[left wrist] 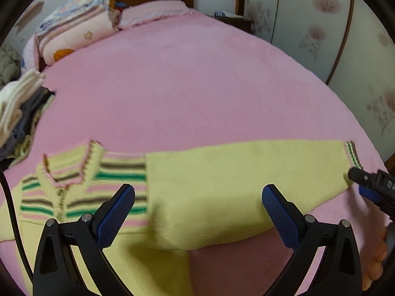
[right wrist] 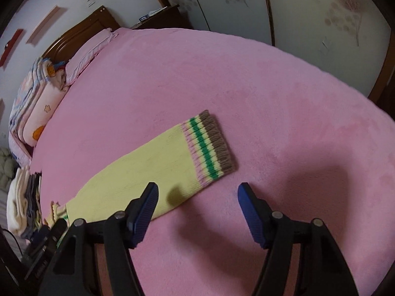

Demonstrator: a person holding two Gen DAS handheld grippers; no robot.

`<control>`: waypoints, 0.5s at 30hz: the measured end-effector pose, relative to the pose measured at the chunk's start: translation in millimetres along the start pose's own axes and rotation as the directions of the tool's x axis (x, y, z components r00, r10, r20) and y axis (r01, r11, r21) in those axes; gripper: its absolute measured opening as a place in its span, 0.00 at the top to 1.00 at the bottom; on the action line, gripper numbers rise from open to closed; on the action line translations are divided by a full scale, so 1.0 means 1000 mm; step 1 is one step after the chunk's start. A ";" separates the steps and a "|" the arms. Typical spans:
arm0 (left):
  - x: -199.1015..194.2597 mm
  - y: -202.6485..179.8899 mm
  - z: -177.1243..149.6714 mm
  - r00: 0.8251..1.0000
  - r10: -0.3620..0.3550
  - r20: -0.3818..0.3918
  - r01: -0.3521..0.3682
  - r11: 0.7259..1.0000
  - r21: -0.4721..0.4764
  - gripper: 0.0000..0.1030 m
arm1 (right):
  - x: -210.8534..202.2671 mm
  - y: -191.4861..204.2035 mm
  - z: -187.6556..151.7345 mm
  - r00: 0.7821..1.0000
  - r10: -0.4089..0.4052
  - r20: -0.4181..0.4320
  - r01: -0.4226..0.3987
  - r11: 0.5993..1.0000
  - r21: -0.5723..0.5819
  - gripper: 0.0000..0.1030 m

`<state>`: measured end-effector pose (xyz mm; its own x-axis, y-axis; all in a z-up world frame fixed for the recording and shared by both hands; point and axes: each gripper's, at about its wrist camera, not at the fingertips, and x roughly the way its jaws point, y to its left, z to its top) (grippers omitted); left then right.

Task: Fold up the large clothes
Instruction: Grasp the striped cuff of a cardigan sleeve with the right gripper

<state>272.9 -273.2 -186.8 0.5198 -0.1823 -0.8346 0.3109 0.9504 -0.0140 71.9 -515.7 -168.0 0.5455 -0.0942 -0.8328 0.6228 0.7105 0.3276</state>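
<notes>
My left gripper (left wrist: pixel 198 197) hangs over the yellow sweater (left wrist: pixel 222 180), jaws spread wide and gripping nothing. The sweater lies flat at the near edge of the pink bed (left wrist: pixel 185 86), its striped collar to the left and one sleeve (right wrist: pixel 148 167) stretched right. My right gripper (right wrist: pixel 198 192) is spread too, empty, near the striped cuff (right wrist: pixel 209 145). The sweater's near hem is cut off behind my tool. Far left, a clothes pile (left wrist: pixel 17 108) is blurred.
</notes>
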 end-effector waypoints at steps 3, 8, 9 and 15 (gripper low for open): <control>0.009 -0.004 -0.003 0.999 -0.024 -0.033 0.023 1.000 -0.010 0.01 | 0.006 -0.004 0.002 1.000 -0.004 0.024 0.004 1.000 0.011 0.42; 0.000 0.008 -0.002 0.998 -0.044 -0.043 0.042 0.998 -0.042 0.01 | 0.005 0.012 0.004 0.999 0.011 0.052 -0.009 0.999 -0.047 0.92; -0.008 0.014 -0.001 0.999 -0.043 -0.030 0.041 0.998 -0.051 0.01 | 0.000 0.017 0.004 0.997 0.017 0.075 -0.012 0.998 -0.063 0.92; -0.052 0.055 -0.001 0.998 -0.026 0.057 0.033 0.993 -0.114 0.01 | -0.049 0.060 -0.003 0.974 0.127 0.188 -0.096 0.982 -0.164 0.92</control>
<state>261.7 -211.0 -144.8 0.5558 -0.2213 -0.8013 0.2350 0.9664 -0.1039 80.3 -466.7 -108.6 0.7158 -0.1330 -0.6856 0.4670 0.8210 0.3283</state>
